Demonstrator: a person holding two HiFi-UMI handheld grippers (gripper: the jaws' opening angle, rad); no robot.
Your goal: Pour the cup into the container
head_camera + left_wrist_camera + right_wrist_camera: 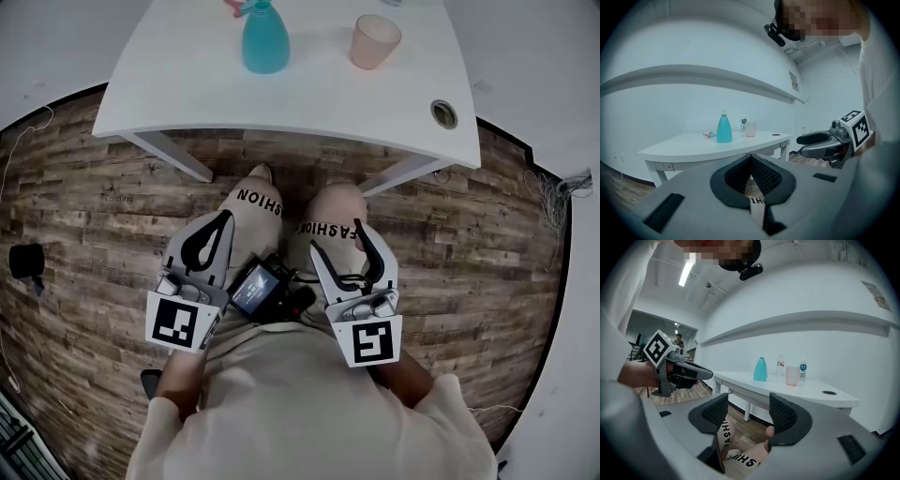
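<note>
Grippers sit low in the frame above the person's knees (330, 202): left gripper (223, 220) pressed together on nothing, right gripper (339, 242) spread and empty. Pink cup (376, 41) stands upper right on the white table (187, 84), teal container (265, 37) left of it, apart.

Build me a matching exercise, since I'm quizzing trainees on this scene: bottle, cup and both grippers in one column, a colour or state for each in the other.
1. bottle
2. cup
3. left gripper
4. right gripper

A. jaws apart, nothing held
B. teal
C. jaws together
D. pink

Pairs: 1-B, 2-D, 3-C, 4-A
</note>
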